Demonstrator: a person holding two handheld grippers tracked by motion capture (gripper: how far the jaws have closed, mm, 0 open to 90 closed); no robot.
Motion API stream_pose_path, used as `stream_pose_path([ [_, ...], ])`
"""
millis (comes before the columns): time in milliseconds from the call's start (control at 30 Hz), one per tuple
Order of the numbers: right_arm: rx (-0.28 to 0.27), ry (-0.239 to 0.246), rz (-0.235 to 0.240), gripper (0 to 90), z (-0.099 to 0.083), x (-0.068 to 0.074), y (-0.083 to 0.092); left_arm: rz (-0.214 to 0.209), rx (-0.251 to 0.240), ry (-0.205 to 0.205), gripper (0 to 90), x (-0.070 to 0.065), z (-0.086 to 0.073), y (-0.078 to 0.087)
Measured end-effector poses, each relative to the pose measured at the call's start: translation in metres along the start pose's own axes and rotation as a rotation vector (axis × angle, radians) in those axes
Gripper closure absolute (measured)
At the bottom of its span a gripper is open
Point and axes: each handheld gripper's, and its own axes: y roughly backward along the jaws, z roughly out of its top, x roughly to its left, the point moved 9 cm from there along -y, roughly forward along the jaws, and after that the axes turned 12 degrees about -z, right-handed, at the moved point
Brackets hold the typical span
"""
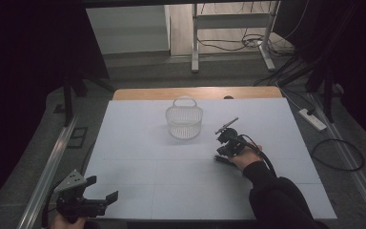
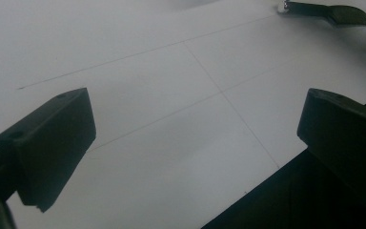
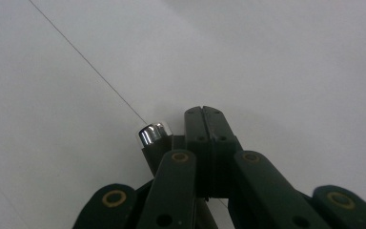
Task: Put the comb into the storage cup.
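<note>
At the near left corner of the desk (image 1: 171, 191), the left claw (image 1: 101, 189) rests with its jaws spread wide and nothing between them; in the left gripper view they frame bare white surface. It looks to be waiting, with no part in the work yet.

Further in, right of centre, the right claw (image 1: 221, 157) is pressed down at the desk with its jaws fully closed. In the right gripper view the two pads meet flat against each other, and a dark tool with a shiny metal cap (image 3: 153, 133) lies just beside the left one, seemingly not clamped between them. From the high view the dark tool (image 1: 225, 161) lies on the desk under the claw. The pickup therefore looks attempted but not secured.

Beyond it, at the far middle, the white wire basket (image 1: 184, 120) stands upright and appears empty. If it is the destination, lifting, carrying and dropping in all remain.
</note>
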Motion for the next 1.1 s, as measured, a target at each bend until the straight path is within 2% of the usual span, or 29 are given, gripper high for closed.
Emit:
stream_pose_path([
  [433, 0.007, 0.008, 0.013, 89.4, 0.002, 0.012, -0.010, -0.004, 0.004, 0.001, 0.1, 0.000, 0.000, -0.001],
  [567, 0.012, 0.018, 0.023, 89.4, 0.001, 0.017, -0.009, -0.004, 0.004, 0.002, 0.1, 0.000, 0.000, -0.001],
  [667, 0.028, 0.052, 0.028, 89.4, -0.003, 0.025, -0.006, -0.003, 0.007, 0.003, 0.4, 0.001, 0.000, -0.001],
  [800, 0.034, 0.072, 0.032, 89.5, -0.007, 0.030, -0.005, -0.001, 0.007, 0.003, 0.4, 0.001, 0.000, -0.001],
  [1100, 0.038, 0.088, 0.062, 89.4, -0.016, 0.044, 0.003, -0.001, 0.006, 0.002, 0.4, 0.000, 0.000, -0.001],
])
